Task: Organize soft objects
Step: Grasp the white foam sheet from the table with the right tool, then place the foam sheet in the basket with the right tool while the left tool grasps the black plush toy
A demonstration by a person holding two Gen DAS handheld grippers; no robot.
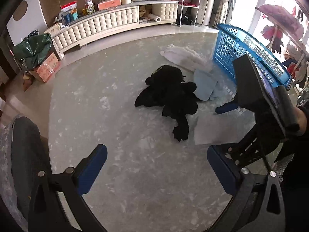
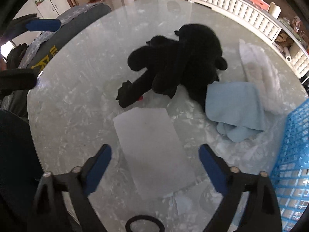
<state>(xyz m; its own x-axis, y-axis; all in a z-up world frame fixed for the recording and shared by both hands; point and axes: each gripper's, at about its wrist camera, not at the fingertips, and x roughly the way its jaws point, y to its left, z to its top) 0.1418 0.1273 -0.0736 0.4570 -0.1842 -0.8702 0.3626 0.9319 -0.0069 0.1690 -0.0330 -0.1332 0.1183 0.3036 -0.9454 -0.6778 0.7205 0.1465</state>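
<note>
A black plush toy lies mid-table; it also shows in the right wrist view. A light blue cloth lies against its right side, also in the right wrist view. A white fluffy cloth lies behind, beside the blue plastic basket; both show in the right wrist view, cloth and basket. My left gripper is open and empty above the table's near side. My right gripper is open and empty over a white sheet, and appears in the left wrist view.
The round glass table stands in a living room. A cushioned chair is at the left edge. A black hair tie lies near the table's front edge. A long white cabinet lines the far wall.
</note>
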